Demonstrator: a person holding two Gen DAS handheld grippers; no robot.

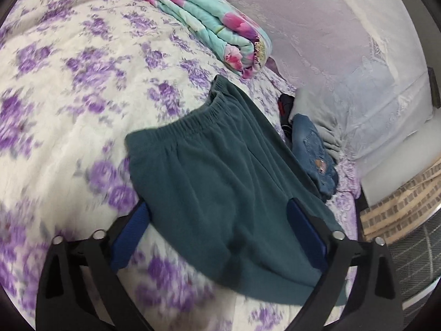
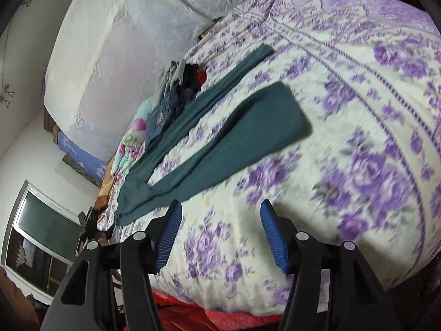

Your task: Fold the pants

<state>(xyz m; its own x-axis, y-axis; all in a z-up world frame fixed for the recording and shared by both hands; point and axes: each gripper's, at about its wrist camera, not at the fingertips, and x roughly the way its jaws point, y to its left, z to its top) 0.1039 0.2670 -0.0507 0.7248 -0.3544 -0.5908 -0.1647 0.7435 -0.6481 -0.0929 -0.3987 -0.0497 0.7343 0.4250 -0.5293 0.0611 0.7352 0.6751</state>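
Dark teal pants (image 1: 220, 171) with an elastic waistband lie flat on the purple-flowered bedspread (image 1: 69, 96). My left gripper (image 1: 219, 205) is open over the seat of the pants. The cloth lies between its blue pads (image 1: 303, 229), which do not press on it. In the right wrist view the same pants (image 2: 248, 127) stretch away with the two legs spread apart. My right gripper (image 2: 220, 220) is open above bare bedspread (image 2: 358, 138), just right of the waist end, with nothing between its fingers.
A folded turquoise-and-pink quilt (image 1: 209, 24) lies at the far side of the bed. Jeans (image 1: 314, 154) and a grey garment (image 1: 317, 110) sit in a pile beside the pants, against a white lace curtain (image 1: 344, 41). A red blanket (image 2: 220, 317) shows at the bed's near edge.
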